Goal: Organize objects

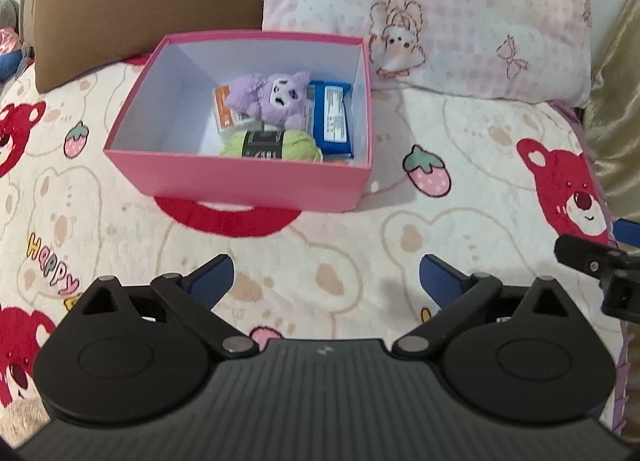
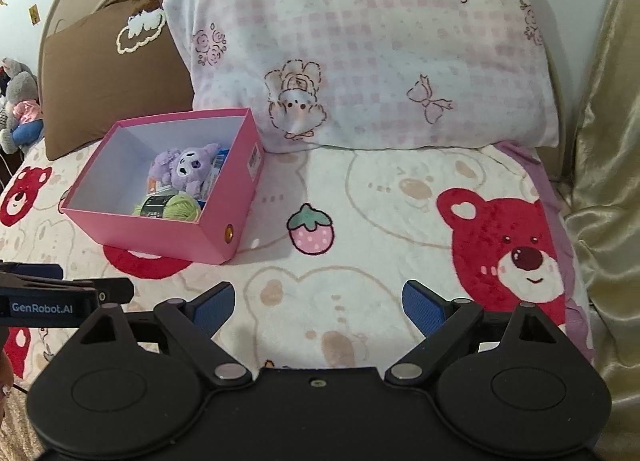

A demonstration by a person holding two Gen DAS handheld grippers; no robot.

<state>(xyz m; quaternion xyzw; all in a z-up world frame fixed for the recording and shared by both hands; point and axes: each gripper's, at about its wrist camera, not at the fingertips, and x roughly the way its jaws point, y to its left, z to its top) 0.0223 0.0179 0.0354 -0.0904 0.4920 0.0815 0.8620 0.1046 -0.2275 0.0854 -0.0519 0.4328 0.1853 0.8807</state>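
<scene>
An open pink cardboard box [image 1: 240, 181] is sitting on a cream fleece blanket printed with bears and strawberries [image 1: 400, 245], near its far edge, long axis running across the bed. Inside are lying a purple plush toy [image 1: 272, 97], a green yarn skein [image 1: 272, 145] and a blue packet [image 1: 332, 117]. The left gripper [image 1: 326, 281] and right gripper [image 2: 318, 307] are gaping wide, holding nothing. A pink checked pillow [image 2: 380, 61] and brown cushion [image 2: 112, 85] are leaning behind.

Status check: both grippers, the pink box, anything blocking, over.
Left gripper open, empty. Right gripper open, empty. Pink box on blanket, holding plush, yarn, packets. Nothing blocking.
</scene>
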